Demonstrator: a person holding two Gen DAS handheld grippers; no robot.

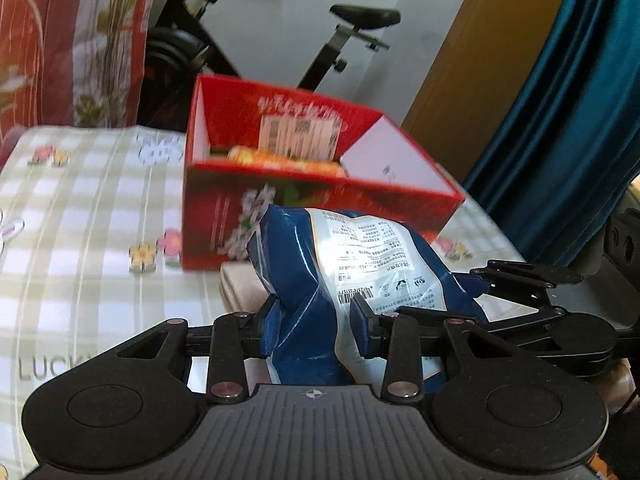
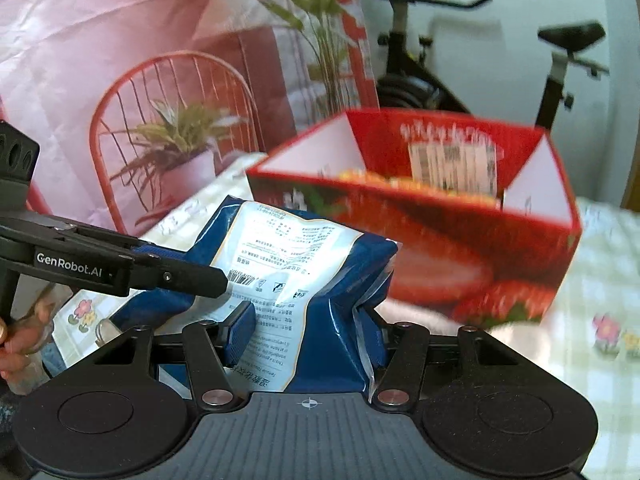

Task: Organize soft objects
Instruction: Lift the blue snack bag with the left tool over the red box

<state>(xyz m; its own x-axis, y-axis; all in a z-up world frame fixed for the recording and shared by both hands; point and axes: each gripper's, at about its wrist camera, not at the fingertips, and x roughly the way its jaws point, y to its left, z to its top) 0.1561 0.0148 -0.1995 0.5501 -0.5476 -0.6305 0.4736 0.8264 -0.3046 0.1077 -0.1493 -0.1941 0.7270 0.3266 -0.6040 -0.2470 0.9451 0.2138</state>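
Checked floral tablecloth [image 1: 80,216] carries an open red cardboard box [image 1: 224,224]. Left wrist view: left gripper [image 1: 314,312] pinches the crinkled blue-and-white plastic pack [image 1: 360,256] between its 2 fingers. Right wrist view: right gripper [image 2: 308,320] clamps the same pack's near end.

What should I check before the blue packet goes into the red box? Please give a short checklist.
1. Left gripper pinches the blue packet: ok.
2. Right gripper pinches the same packet's other end: ok.
3. Red box is open on top: ok.
4. Free room in the box: cannot tell; an orange packet already lies inside.
5. Packet is clear of the checked cloth: ok.
6. Box stands steady on the cloth: cannot tell.
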